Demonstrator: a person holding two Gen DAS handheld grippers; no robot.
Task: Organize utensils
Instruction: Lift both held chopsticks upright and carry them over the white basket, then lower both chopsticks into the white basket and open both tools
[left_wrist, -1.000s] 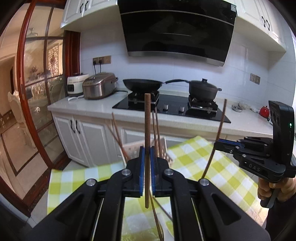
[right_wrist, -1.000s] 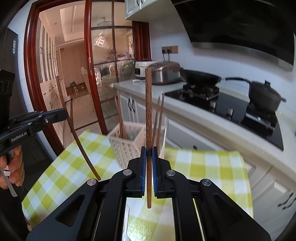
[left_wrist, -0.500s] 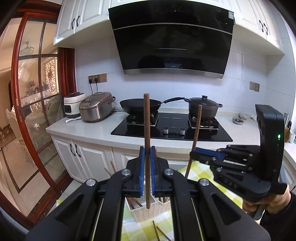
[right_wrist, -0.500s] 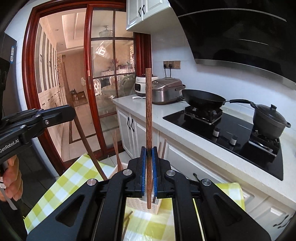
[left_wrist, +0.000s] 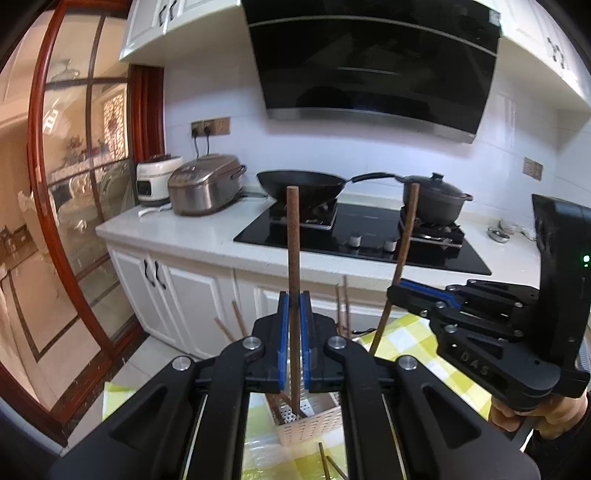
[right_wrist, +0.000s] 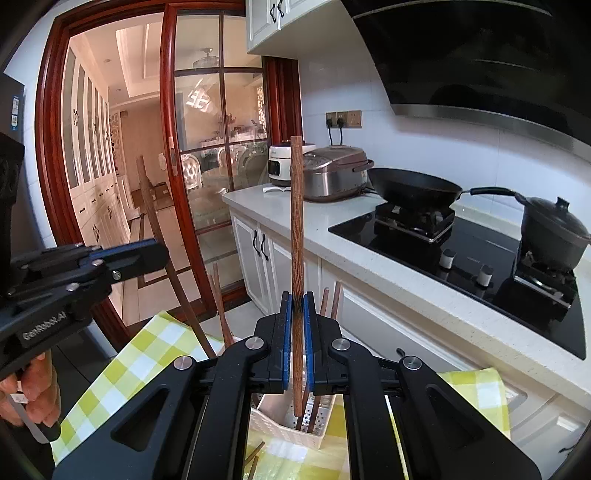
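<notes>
My left gripper (left_wrist: 294, 314) is shut on a brown wooden chopstick (left_wrist: 293, 251), held upright, its lower tip over the white slotted utensil basket (left_wrist: 314, 424). My right gripper (right_wrist: 297, 317) is shut on another wooden chopstick (right_wrist: 296, 221), also upright, its tip inside the basket (right_wrist: 280, 424). The right gripper shows in the left wrist view (left_wrist: 397, 291), the left gripper in the right wrist view (right_wrist: 162, 254). Several chopsticks stand in the basket (right_wrist: 330, 299). Loose chopsticks (left_wrist: 327, 465) lie on the yellow checked cloth (left_wrist: 417, 339) in front of it.
A white counter (left_wrist: 207, 229) runs behind the table with two rice cookers (left_wrist: 207, 184), a black hob, a wok (left_wrist: 303, 182) and a lidded pot (left_wrist: 436, 199). A red-framed glass door (right_wrist: 207, 147) stands to the left.
Both grippers have lowered and come over the basket with their chopsticks. The chopstick tips now reach into or just above the basket.
</notes>
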